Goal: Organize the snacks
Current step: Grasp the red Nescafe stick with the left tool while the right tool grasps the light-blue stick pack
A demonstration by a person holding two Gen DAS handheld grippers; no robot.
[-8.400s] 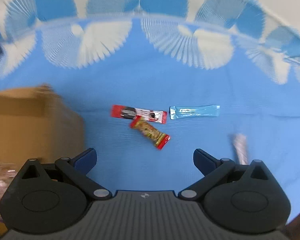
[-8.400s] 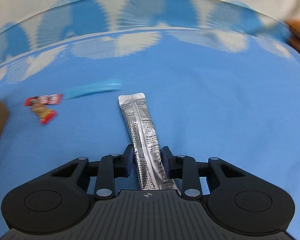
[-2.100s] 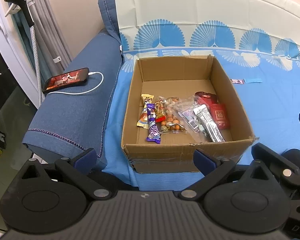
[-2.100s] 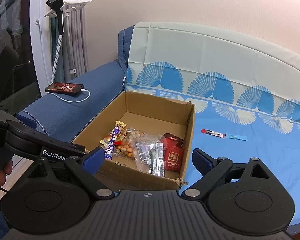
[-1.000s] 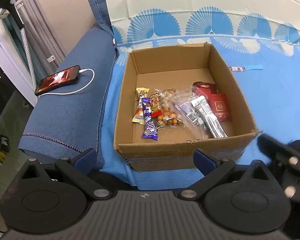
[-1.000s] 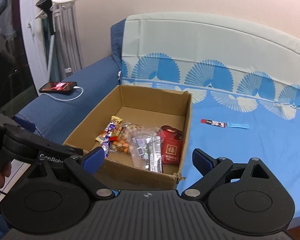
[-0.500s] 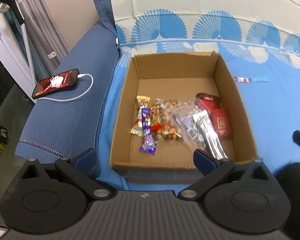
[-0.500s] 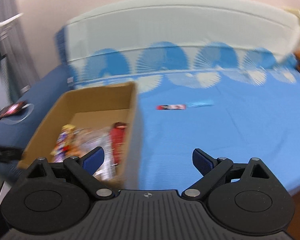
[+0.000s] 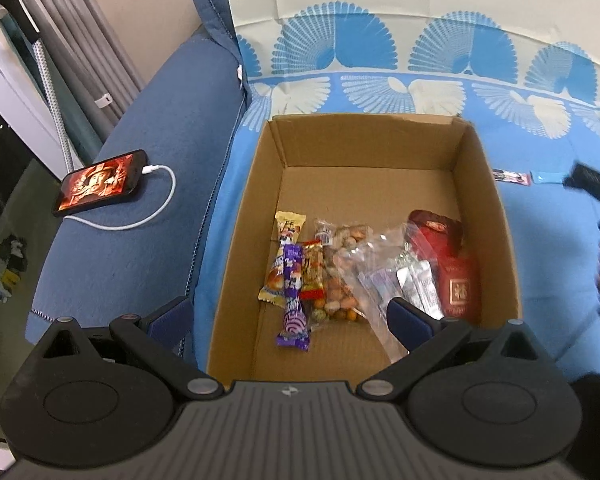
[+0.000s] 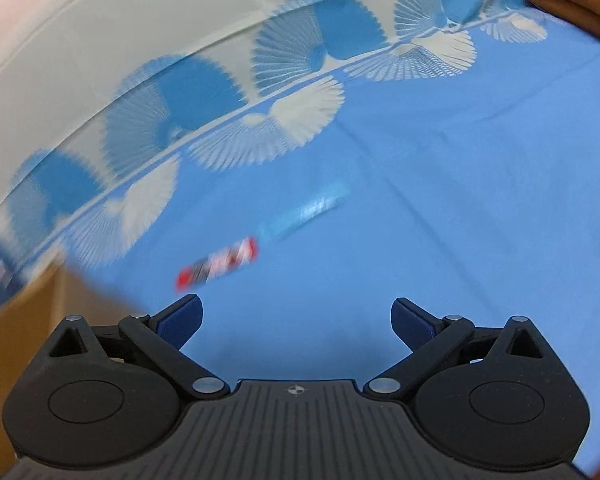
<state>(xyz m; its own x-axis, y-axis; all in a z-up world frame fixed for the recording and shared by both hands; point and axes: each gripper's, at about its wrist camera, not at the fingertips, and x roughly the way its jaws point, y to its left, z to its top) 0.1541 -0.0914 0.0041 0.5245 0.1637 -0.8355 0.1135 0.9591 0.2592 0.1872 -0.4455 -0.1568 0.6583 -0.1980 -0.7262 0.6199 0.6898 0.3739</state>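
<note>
Both units are standing with fingers spread wide, carrying nothing. The left gripper point(image 9: 288, 316) is hovering over the cardboard box point(image 9: 496, 216) of snacks. The right gripper point(image 10: 296, 320) is facing the red packet point(image 10: 218, 264) and, beyond it, the blue packet point(image 10: 306, 212) lying on the bedsheet point(image 10: 460, 200). Judged step: fetching; next, descend and straddle the red packet.

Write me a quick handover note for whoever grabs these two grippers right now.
Left gripper: open, empty, above the cardboard box.
Right gripper: open, empty, aimed at the blue bedsheet.
Done: several snacks lie in the box, including a red packet, a silver sachet, a nut bag and a purple bar.
Left: the red-and-black bar and light blue stick lie on the sheet beyond the box.
</note>
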